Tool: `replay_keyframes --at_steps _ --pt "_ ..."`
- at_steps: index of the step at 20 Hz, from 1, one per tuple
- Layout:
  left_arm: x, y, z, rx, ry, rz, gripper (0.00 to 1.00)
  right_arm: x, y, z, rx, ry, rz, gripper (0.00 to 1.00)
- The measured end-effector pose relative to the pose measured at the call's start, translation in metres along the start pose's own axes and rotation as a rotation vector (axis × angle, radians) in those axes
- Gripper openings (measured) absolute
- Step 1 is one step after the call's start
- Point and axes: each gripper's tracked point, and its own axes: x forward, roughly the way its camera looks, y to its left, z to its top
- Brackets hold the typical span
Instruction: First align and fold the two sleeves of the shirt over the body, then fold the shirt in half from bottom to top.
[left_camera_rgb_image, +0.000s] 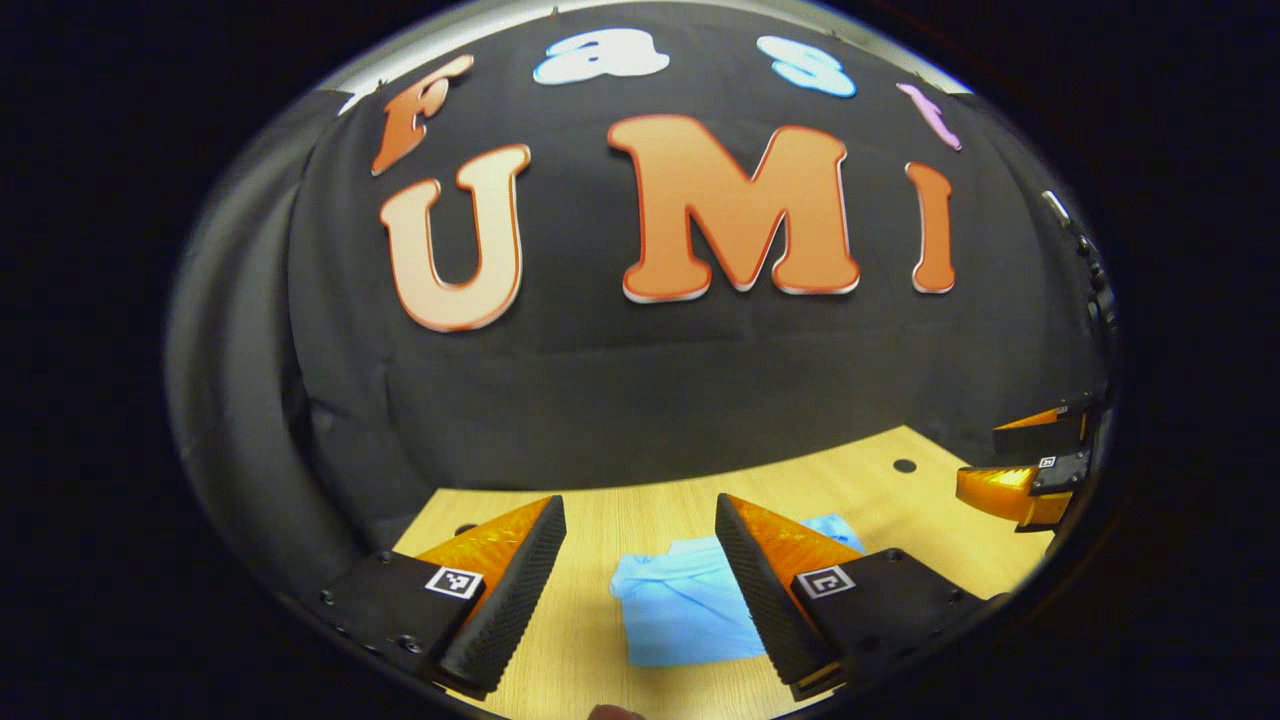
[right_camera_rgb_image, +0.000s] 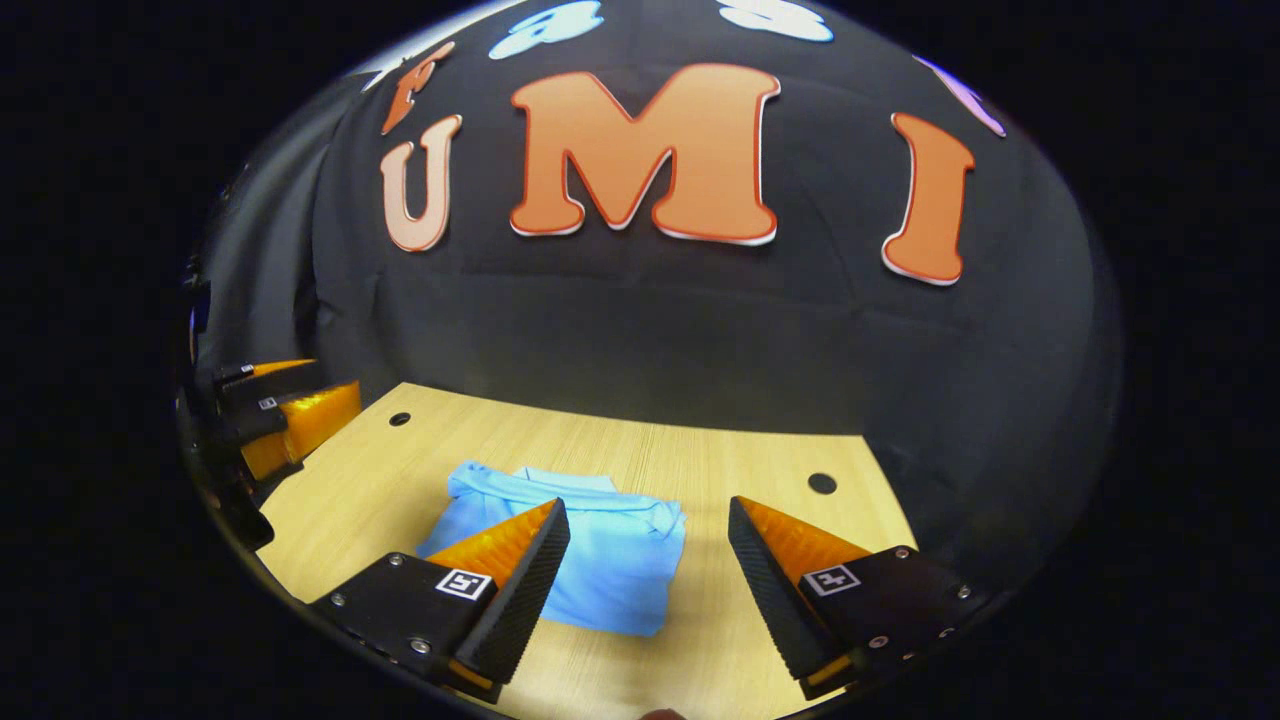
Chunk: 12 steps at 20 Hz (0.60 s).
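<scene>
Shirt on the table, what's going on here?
A person holds a gripper in each hand above a wooden table. The light blue shirt lies on it as a compact folded bundle, so the folding looks done. The left gripper and right gripper are both open and hold nothing.

Recording booth, black cloth wall (right_camera_rgb_image: 700, 330) draped behind, light wooden table (right_camera_rgb_image: 760, 470) with cable holes (right_camera_rgb_image: 822, 483)

Left gripper (left_camera_rgb_image: 640, 560), right gripper (right_camera_rgb_image: 650, 570): black screwed mounts, square coded markers, ridged pads.
</scene>
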Motion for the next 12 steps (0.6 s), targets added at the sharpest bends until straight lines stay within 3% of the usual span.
replay_keyframes --at_steps 6,12 --pt "-0.082 -0.015 0.060 0.026 -0.220 0.018 0.97 -0.074 0.003 0.034 -0.047 -0.227 -0.009 0.97" --pt "-0.139 -0.006 0.070 0.045 -0.286 0.069 1.00 -0.124 0.016 0.034 -0.056 -0.276 0.006 0.98"
